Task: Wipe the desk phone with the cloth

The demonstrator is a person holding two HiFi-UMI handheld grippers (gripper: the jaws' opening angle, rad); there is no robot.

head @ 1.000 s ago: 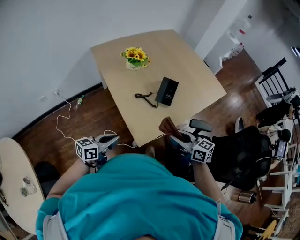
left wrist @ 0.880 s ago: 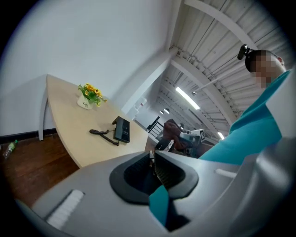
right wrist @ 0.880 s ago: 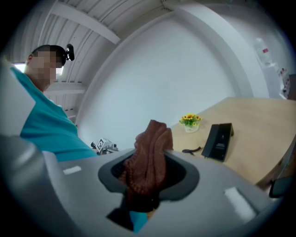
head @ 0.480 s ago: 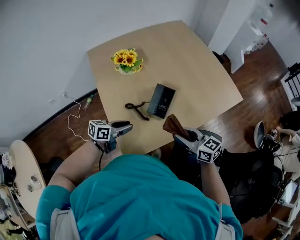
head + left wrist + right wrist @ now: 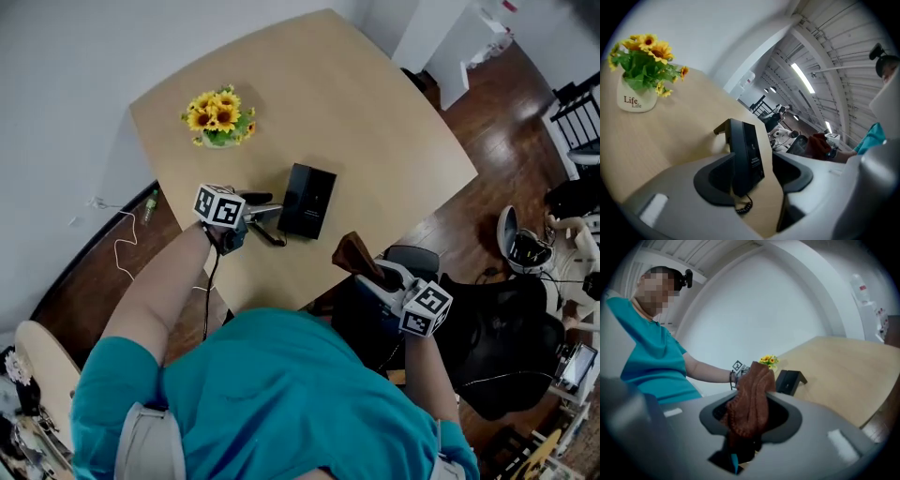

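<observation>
Risk sits mostly with the left gripper [image 5: 267, 208]. Its jaws have just been opening and now stand spread, with the black box-shaped desk phone [image 5: 307, 200] between them but not pinched. One jaw looks very close to the phone's side in the left gripper view, though I can't tell if it touches. A careless nudge could tip the phone off its prop or slide it. The black coiled cord [image 5: 744, 206] lies right under the jaws, ready to snag.

The phone stands toward the near edge of the light wooden table [image 5: 375, 122], so a hard wipe on an unsteadied phone might push it along. The right gripper [image 5: 370, 272] hangs off that near edge, pressed tight on a bunched brown knitted cloth [image 5: 353, 255]. The cloth's loose top flops over and could work free under rubbing.

A white pot of sunflowers [image 5: 217, 117] sits by the far left corner, well apart. A black office chair [image 5: 497, 337] crowds the person's right side.
</observation>
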